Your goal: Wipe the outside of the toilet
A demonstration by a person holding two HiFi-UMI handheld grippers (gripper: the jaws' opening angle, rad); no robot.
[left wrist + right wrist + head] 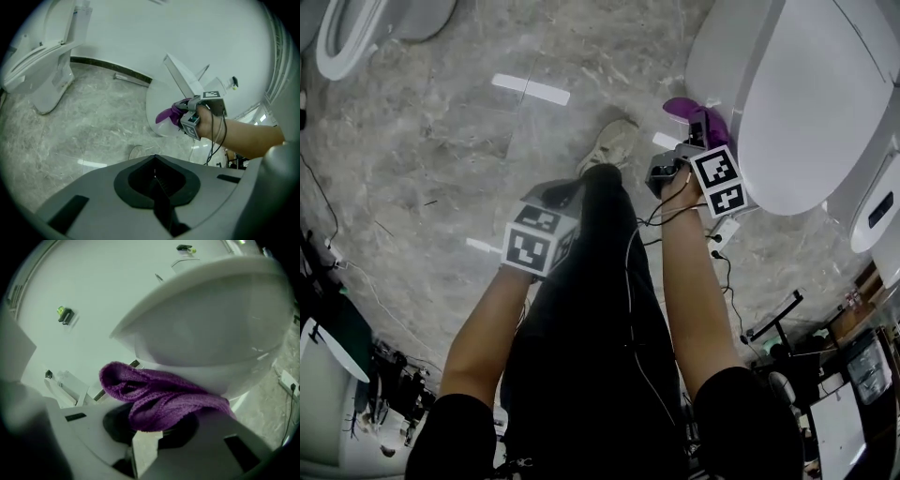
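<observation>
This looks like a fixture showroom or test room: a toilet (806,103) at 1 o'clock, a second toilet (356,33) at 11, an open marble floor (441,159), and cables (722,272) at 4.

In my head view the toilet (806,103) runs off the top and right edges, and a second toilet (356,33) is clipped at the top left corner. The right gripper (698,127) has its jaw tips buried under the purple cloth (682,107). Its own view shows the same, with folds covering the spot where they grip. The left gripper (555,195) blends into my dark trouser leg (600,309), so I cannot make out its tips there. The clutter (848,361) at the lower right is too small for me to identify.
</observation>
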